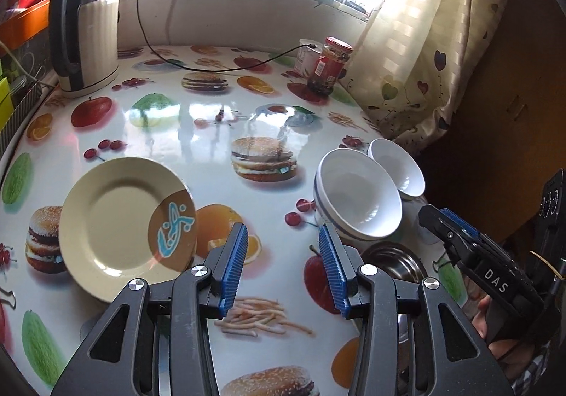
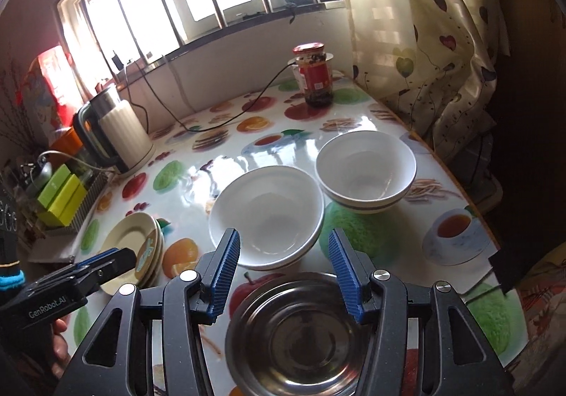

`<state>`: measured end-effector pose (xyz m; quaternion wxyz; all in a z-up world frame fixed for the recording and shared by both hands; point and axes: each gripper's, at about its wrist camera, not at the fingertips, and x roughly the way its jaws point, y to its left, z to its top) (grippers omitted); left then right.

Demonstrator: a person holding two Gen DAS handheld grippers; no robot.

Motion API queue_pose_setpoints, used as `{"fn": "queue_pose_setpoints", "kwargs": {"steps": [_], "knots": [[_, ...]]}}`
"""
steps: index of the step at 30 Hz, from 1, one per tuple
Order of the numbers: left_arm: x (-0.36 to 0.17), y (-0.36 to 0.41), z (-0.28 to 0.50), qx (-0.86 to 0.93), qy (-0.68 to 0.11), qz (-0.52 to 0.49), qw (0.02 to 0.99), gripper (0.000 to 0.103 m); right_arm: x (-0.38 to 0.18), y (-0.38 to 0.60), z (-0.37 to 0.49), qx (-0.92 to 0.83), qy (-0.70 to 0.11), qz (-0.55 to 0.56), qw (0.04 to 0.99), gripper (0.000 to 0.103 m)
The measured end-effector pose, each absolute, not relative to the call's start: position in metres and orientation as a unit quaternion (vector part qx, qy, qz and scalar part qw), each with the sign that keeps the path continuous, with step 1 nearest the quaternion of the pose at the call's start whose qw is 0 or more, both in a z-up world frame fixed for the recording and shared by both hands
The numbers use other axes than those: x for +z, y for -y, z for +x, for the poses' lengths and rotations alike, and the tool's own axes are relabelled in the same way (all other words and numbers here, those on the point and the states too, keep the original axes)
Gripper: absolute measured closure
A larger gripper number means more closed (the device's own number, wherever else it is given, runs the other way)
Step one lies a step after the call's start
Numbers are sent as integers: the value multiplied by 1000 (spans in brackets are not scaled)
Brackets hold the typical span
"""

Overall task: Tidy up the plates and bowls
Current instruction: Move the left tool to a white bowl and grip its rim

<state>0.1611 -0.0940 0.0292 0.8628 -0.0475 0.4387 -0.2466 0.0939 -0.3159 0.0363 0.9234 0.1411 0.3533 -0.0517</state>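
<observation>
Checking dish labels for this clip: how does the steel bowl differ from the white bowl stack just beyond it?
The steel bowl is shiny grey metal, shallow and single; the white bowl stack is matte white, deeper, with at least two bowls nested and a dark band near the base. The steel bowl lies nearest the right gripper; the stack sits farther off. Both are round, upright and empty.

Landmark: round shiny steel bowl (image 2: pixel 293 332), nearest. Two white ceramic bowl stacks (image 2: pixel 267 215) (image 2: pixel 366 171) behind it; cream plate stack (image 2: pixel 132 247) left; red-lidded glass jar (image 2: pixel 315 76) far behind.
</observation>
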Motion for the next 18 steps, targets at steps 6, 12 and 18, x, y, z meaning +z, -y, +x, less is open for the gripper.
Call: {"fn": "queue_pose_setpoints", "kwargs": {"steps": [6, 12, 18], "knots": [[22, 125, 176, -247, -448, -20, 859, 59, 27, 335, 107, -51, -365, 128, 921, 50], [8, 146, 191, -247, -463, -12, 851, 59, 13, 342, 121, -36, -379, 130, 916, 58], [-2, 154, 203, -250, -474, -19, 844, 60, 3, 344, 135, -25, -395, 132, 909, 67]]}}
